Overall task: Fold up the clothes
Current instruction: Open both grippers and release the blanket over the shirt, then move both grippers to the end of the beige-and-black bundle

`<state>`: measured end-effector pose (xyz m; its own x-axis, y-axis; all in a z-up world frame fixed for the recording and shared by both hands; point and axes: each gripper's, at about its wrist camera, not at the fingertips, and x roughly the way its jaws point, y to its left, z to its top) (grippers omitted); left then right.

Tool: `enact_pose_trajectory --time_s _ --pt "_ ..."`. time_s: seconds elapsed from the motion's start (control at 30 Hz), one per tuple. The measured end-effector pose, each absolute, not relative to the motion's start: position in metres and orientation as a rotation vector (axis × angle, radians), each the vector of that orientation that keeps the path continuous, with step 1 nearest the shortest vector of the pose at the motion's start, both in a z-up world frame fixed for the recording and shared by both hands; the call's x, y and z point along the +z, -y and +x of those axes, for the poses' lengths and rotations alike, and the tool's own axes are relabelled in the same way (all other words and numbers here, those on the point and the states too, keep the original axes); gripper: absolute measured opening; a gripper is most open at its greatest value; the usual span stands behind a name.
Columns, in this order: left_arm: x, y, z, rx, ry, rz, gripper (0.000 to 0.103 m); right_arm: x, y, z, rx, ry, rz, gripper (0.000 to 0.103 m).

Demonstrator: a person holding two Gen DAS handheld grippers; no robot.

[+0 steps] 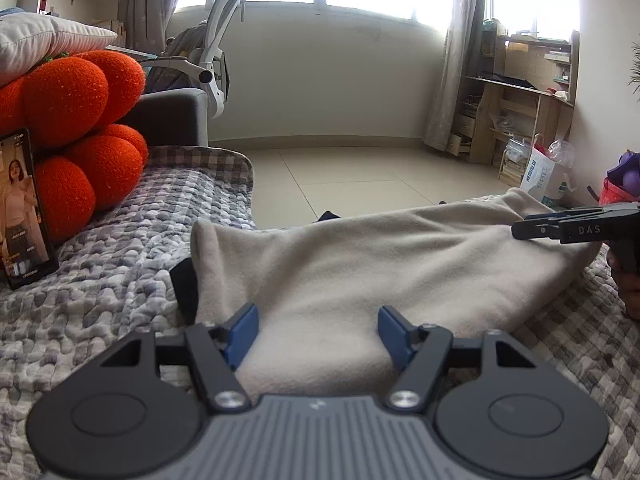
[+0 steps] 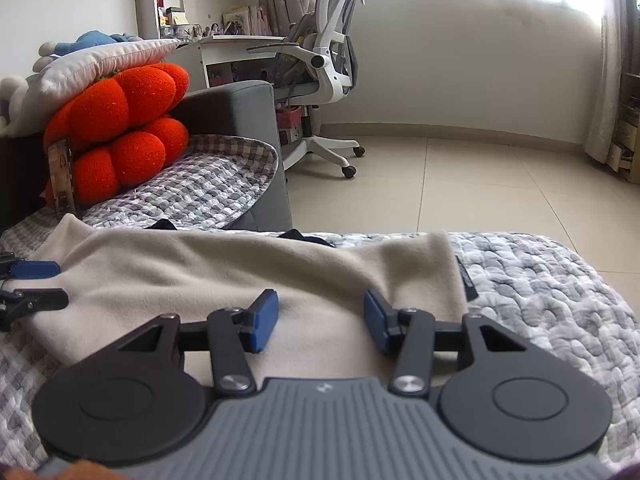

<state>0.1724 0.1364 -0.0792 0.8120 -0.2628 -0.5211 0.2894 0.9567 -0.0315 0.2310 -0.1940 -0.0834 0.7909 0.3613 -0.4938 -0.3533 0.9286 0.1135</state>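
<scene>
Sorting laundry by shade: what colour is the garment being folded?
Beige garment; right wrist view shows it best.

A grey-and-white checked quilted cover (image 1: 120, 240) lay over the sofa. Two orange knitted pumpkin-shaped cushions (image 1: 76, 132) were stacked on it, under a white pillow (image 1: 44, 40). A black phone (image 1: 24, 208) leaned against them. A white office chair (image 2: 328, 52) stood on the beige tiled floor (image 2: 480, 184).

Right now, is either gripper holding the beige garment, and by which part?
Nothing is held. The left gripper and right gripper are both open, jaws spread over the near edge of the beige garment, not closed on it.
</scene>
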Motion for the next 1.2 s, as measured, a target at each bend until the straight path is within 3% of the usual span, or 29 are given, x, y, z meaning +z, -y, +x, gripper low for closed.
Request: enact_pose_trajectory --time_s 0.37,0.57,0.63,0.9,1.2 --pt "-0.044 -0.13 0.191 -0.292 -0.543 0.012 0.068 -0.056 0.19 0.226 0.425 -0.505 0.052 0.052" --pt "-0.066 -0.129 0.228 -0.205 -0.589 0.019 0.065 -0.065 0.153 0.25 0.408 -0.542 -0.004 0.051" --pt "-0.075 -0.136 0.233 -0.163 -0.587 0.031 0.06 -0.071 0.152 0.259 0.382 -0.56 -0.014 0.051" --pt "-0.074 -0.162 0.231 -0.11 -0.571 -0.028 0.06 -0.077 0.203 0.277 0.307 -0.59 0.101 0.046" --pt "-0.047 -0.133 0.201 -0.17 -0.51 -0.03 0.062 -0.058 0.181 0.242 0.383 -0.561 0.097 0.05"
